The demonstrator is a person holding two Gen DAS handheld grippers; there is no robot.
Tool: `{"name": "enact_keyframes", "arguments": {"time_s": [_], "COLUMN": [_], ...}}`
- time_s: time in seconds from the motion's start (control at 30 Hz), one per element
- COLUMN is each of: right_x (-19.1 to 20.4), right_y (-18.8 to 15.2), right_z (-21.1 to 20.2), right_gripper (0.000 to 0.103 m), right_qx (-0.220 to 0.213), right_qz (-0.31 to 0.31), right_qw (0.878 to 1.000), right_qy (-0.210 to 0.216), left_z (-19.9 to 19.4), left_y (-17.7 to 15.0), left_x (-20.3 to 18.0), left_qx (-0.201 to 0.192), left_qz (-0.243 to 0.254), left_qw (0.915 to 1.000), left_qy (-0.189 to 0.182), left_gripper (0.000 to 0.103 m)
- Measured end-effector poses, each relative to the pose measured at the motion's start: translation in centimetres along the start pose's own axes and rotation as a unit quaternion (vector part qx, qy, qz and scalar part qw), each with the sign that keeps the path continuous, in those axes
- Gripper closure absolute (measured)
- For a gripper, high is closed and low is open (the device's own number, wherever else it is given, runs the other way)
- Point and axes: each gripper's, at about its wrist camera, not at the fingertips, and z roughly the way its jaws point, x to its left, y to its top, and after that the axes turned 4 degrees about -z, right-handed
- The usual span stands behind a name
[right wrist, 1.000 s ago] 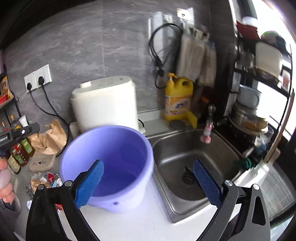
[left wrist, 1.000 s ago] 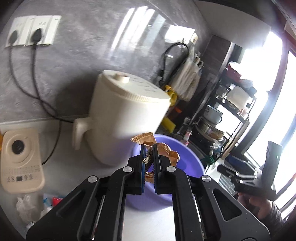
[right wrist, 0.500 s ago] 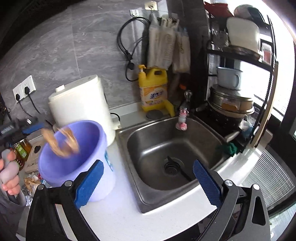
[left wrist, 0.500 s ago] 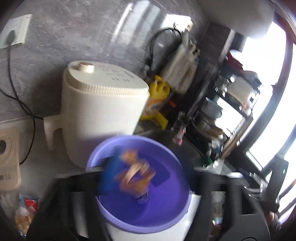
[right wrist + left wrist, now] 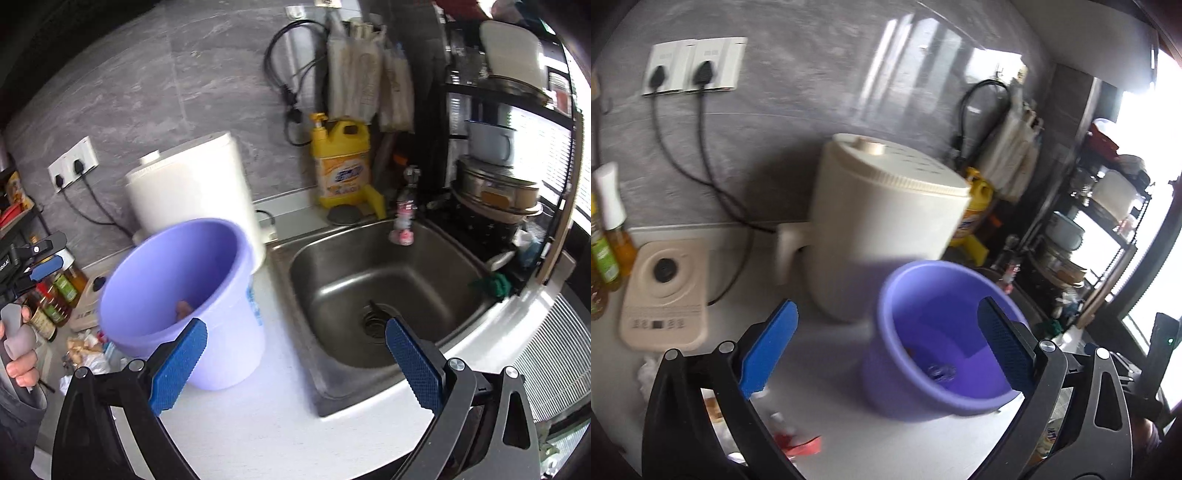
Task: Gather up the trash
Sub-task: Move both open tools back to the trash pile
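Observation:
A purple bucket [image 5: 945,325] [image 5: 177,277] stands on the white counter beside the sink. A brown snack wrapper [image 5: 183,308] lies inside it, only partly visible past the rim. My left gripper [image 5: 886,306] hovers just to the left of the bucket's rim; its jaws are opening wide and nothing is between them. My right gripper [image 5: 295,325] is open and empty over the counter's front edge, between bucket and sink. More trash lies on the counter left of the bucket: a red wrapper [image 5: 798,443] and crumpled pieces [image 5: 85,350].
A white appliance [image 5: 886,229] stands right behind the bucket, with a beige base unit [image 5: 665,295] and oil bottles [image 5: 609,240] to its left. The steel sink [image 5: 380,288], a yellow detergent jug [image 5: 343,166] and a loaded dish rack [image 5: 498,166] fill the right side.
The left jaws went from shut on the brown wrapper to wide apart. The wrapper fell into the bucket. The left gripper drew back left of the bucket; the right view swung toward the sink.

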Motion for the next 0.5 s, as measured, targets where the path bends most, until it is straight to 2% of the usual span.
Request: {"name": "enact_keyframes", "arguments": {"time_s": [0.27, 0.5], "right_x": [5.2, 11.0], "right_y": [-2.0, -5.0], "right_z": [0.5, 1.6], "right_gripper": [0.008, 0.008], "right_qx": [0.005, 0.004], "right_qz": [-0.029, -0.053], "right_qw": [0.998, 0.995], "right_qy": [0.048, 0.085], "left_z": [-3.8, -6.6], "left_y": [-1.6, -4.7], "left_x": [5.3, 9.9], "left_qx": [-0.009, 0.002], "left_qz": [-0.013, -0.026], "left_qw": [0.9983, 0.9961], "left_qy": [0.056, 0.084], "left_gripper": [0.006, 0.006]}}
